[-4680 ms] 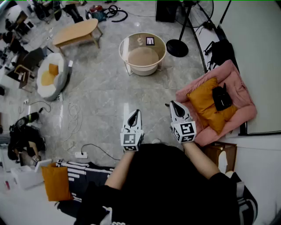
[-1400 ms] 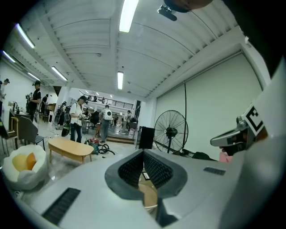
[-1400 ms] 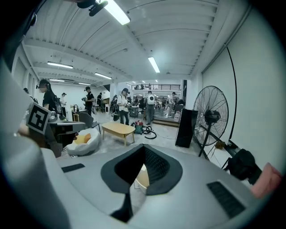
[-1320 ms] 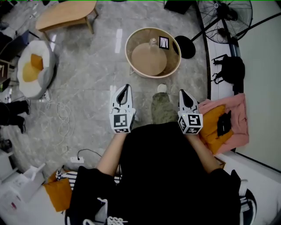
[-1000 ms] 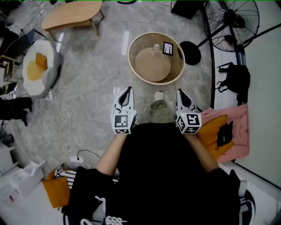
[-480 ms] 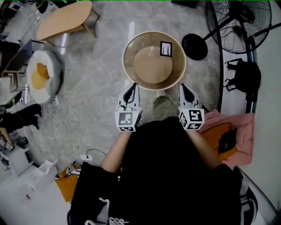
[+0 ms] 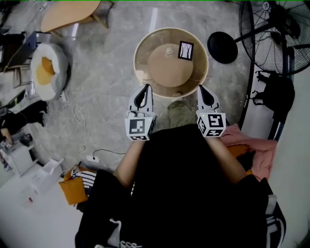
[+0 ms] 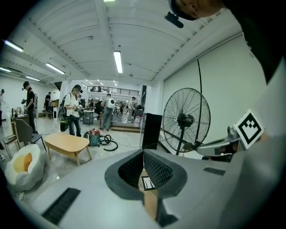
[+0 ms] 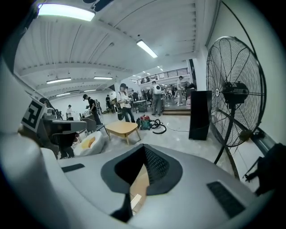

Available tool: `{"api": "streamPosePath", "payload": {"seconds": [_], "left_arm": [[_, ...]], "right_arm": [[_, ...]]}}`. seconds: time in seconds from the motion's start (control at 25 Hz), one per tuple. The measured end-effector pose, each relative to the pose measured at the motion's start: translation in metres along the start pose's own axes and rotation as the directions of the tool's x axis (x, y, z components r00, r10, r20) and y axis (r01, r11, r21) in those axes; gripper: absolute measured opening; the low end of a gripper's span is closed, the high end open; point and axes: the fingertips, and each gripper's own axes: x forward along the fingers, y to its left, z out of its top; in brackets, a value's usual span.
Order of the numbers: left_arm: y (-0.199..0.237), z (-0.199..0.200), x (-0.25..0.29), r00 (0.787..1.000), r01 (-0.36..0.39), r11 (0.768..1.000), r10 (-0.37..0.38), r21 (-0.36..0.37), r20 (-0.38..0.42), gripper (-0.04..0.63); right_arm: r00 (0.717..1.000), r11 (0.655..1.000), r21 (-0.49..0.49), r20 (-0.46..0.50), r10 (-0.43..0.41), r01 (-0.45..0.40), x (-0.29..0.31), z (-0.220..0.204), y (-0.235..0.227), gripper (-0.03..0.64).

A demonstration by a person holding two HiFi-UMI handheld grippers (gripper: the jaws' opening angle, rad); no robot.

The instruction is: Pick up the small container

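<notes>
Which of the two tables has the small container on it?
The round table directly ahead, not the oval wooden table at the head view's upper left. The small container stands near its middle, beside a marker card.

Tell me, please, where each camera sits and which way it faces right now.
Head view: on the person's head, looking steeply down at the round table; shows forearms, the left gripper and the right gripper.
Left gripper view: rides the left gripper, looking along its shut jaws toward the standing fan; the right gripper shows at the right edge.
Right gripper view: rides the right gripper, looking along its shut jaws toward the low wooden table; the left gripper shows at the left edge.
Shared: both gripper views show the standing fan and the low wooden table.
</notes>
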Motion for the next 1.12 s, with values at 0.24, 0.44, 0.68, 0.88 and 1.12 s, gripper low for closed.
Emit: {"api": "streamPosePath", "payload": {"seconds": [0.24,0.44,0.68,0.88,1.12], "left_arm": [[-0.004,-0.006,0.025,0.999,-0.04,0.999,0.04,-0.011,-0.027,0.02],[-0.005,-0.026,0.054,0.998,-0.062,0.997,0.061,-0.053,-0.031,0.02],[0.0,-0.058,0.096,0.998,-0.015,0.996,0.01,-0.091,-0.062,0.02],[0.013,-0.085,0.143,0.997,0.053,0.997,-0.055,-0.059,-0.047,0.02],[0.051,-0.132,0.194,0.998,0.031,0.995,-0.037,-0.1,-0.059,0.02]], "right_arm": [[0.998,0.998,-0.017,-0.023,0.055,-0.056,0.021,0.003,-0.019,0.016],[0.998,0.998,-0.041,-0.04,0.049,-0.051,0.039,-0.004,-0.05,0.015],[0.995,1.0,0.009,-0.096,0.027,-0.027,0.064,-0.026,-0.053,0.015],[0.995,0.999,0.004,-0.079,0.054,-0.054,0.111,-0.023,-0.045,0.015],[0.995,0.998,-0.029,-0.081,0.055,-0.058,0.176,-0.038,-0.056,0.015]]}}
